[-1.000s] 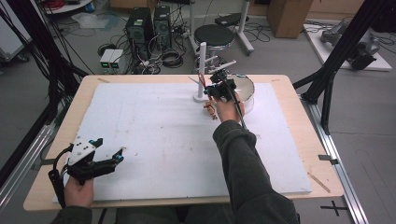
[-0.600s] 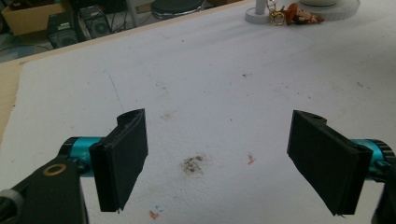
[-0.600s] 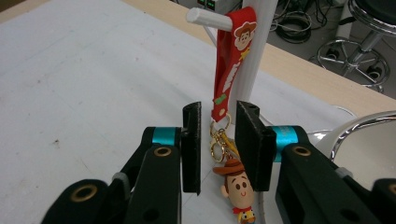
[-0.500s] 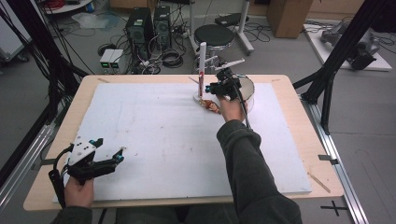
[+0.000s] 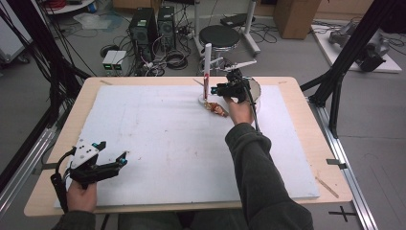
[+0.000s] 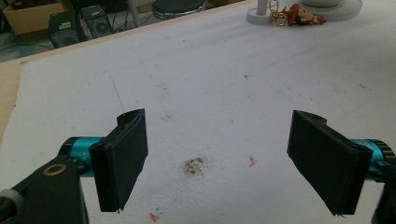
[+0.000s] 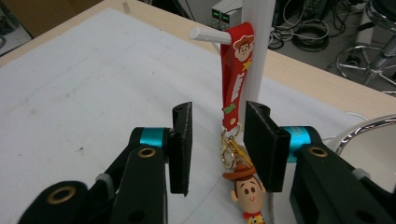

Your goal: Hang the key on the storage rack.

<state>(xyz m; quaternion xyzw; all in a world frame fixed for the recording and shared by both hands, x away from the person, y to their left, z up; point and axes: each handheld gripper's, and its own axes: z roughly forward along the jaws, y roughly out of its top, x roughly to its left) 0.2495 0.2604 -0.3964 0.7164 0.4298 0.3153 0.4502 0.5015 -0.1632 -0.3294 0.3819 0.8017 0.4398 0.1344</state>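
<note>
table: my grippers work over its white mat | stand: white post just beyond my right gripper | keychain: red strap hangs on the stand's peg, cowboy figure below, between my jaws, which have just been opening, released | left gripper: spread wide, holding nothing, well apart

Red strap, white stand, brown-hatted figure.

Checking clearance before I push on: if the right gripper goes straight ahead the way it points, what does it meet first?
Probably the red strap hanging from the white stand's peg, between the right gripper's open jaws; the post is just behind, though depth is unclear.
</note>
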